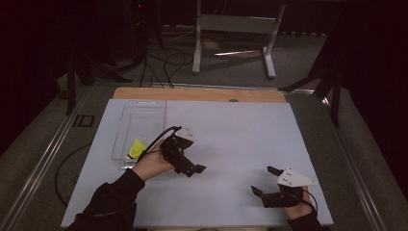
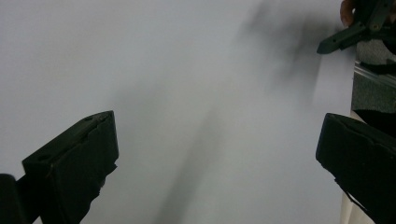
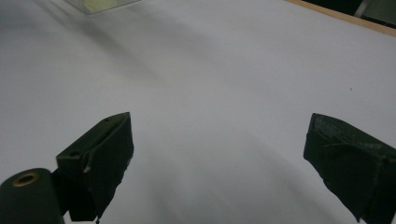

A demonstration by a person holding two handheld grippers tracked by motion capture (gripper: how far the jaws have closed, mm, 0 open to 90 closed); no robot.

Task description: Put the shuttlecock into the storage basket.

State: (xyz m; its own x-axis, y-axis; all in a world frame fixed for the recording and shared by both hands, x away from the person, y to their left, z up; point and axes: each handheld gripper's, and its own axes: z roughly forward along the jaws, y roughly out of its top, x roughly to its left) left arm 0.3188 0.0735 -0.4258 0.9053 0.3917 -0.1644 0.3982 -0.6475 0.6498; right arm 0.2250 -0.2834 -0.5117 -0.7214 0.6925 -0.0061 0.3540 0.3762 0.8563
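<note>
- My high view looks forward and down from the near side, taking in the whole white table (image 1: 231, 139).
- Both gripper views sit close above that same sheet.
- My right gripper view faces the far-left clear tray (image 3: 100, 4).

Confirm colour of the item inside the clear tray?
Yellow item, in clear tray; high view shows it best.

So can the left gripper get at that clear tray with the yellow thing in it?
Probably yes: the left gripper is open, close beside the clear tray, with only bare white mat around it.
</note>
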